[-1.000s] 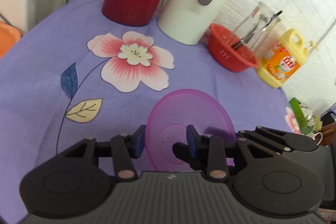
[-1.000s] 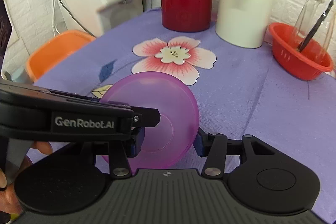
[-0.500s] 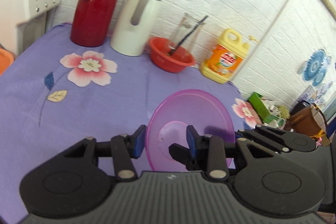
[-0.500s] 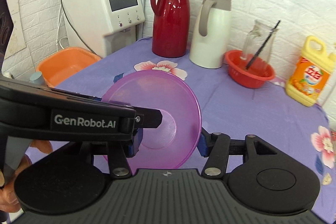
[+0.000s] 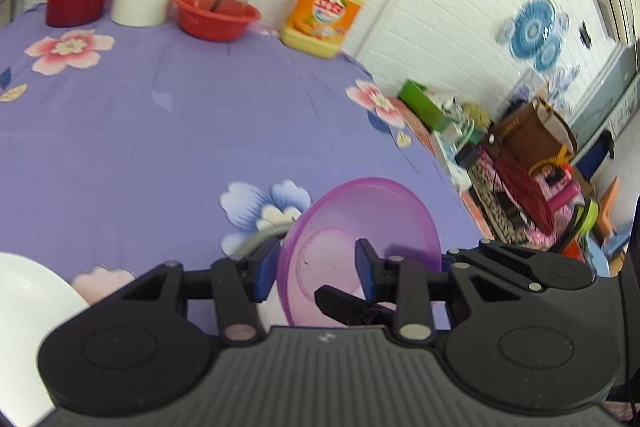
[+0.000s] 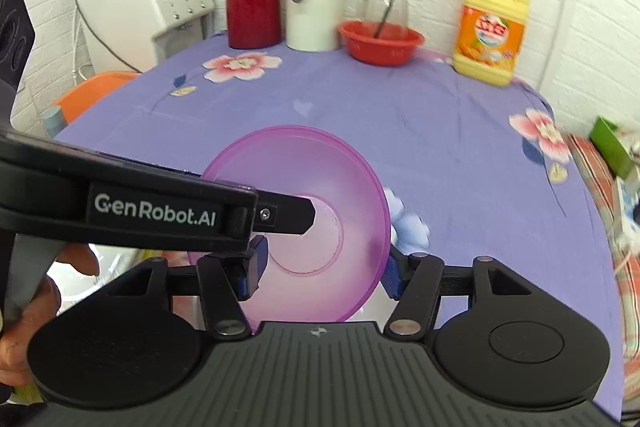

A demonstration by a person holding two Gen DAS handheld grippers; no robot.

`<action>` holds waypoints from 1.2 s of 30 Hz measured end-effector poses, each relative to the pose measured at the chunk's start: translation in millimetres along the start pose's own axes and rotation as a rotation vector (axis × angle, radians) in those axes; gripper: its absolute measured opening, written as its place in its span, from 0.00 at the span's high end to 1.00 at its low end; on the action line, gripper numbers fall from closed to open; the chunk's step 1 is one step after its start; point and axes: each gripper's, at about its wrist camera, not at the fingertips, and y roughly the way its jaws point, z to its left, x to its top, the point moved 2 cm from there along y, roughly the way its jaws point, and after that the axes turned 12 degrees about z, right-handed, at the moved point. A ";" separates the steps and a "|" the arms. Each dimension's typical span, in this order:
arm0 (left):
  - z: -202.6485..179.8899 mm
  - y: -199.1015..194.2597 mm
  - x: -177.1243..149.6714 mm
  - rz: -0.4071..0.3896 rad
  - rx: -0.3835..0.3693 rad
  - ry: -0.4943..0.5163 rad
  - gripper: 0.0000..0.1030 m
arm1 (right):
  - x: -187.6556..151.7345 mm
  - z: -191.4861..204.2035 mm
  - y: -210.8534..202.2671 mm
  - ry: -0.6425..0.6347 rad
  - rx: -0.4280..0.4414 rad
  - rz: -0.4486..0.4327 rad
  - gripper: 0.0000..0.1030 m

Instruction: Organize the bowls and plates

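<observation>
Left claw (image 5: 316, 273) points downward, its pads set narrowly, one finger reaching across the right wrist view. Right claw (image 6: 322, 265) also points downward, jaws opening. A hand (image 6: 24, 311) grips the left handle.

Left gripper (image 5: 316, 273): matte black body with a ribbed panel along the bottom centre of the frame, a small pale mark on its upper edge. Two rounded housings, lower left and lower right, each with an embossed disc. Black linkage bars with silver round rivets and small screws; blue pads on the finger ends.

Right gripper (image 6: 322, 267): same build; ribbed black panel, twin disc housings, silver rivets, blue pads.

Seen in the right wrist view, centre left: a black arm lettered "GenRobot.AI" in white, one small screw near its tip.

Hand (image 6: 24, 311): partly visible at lower left; no sleeve visible.
</observation>
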 end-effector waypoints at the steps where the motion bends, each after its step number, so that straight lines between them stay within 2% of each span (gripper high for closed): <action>1: -3.3 3.7 -2.3 0.007 0.001 0.009 0.67 | -2.9 -3.4 1.0 0.013 0.001 0.002 0.05; 5: -5.0 13.3 -6.6 0.021 0.029 0.026 0.67 | -15.3 -10.6 1.3 0.045 0.032 0.001 0.05; 12: 3.3 23.1 -9.7 0.045 0.064 0.030 0.66 | -27.7 -8.3 11.1 0.017 0.057 0.004 0.05; 13: 3.2 22.5 -9.2 0.039 0.060 0.032 0.63 | -28.9 -9.2 9.4 0.019 0.056 -0.006 0.04; 15: 3.8 18.6 -7.6 0.023 0.032 0.029 0.34 | -31.1 -12.0 2.0 0.024 0.024 -0.046 0.00; 17: 2.5 9.4 -6.7 -0.011 0.031 0.026 0.31 | -34.7 -16.2 -8.0 0.040 -0.029 -0.099 0.00; 20: 0.9 -10.2 -10.3 -0.111 0.049 0.043 0.25 | -45.8 -19.9 -23.3 0.082 -0.116 -0.181 0.00; 23: 6.8 -26.4 -19.7 -0.215 0.057 -0.006 0.10 | -60.1 -23.3 -32.2 0.166 -0.134 -0.237 0.00; 26: 9.2 -30.0 -27.8 -0.252 0.126 -0.012 0.09 | -76.0 -27.4 -34.1 0.288 -0.094 -0.289 0.00; 29: 11.1 -27.4 -28.3 -0.233 0.177 0.025 0.09 | -76.6 -30.0 -24.1 0.289 -0.052 -0.256 0.00; 36: 17.1 -6.0 -22.9 -0.157 0.183 0.016 0.09 | -70.6 -41.2 -2.8 0.347 -0.014 -0.206 0.00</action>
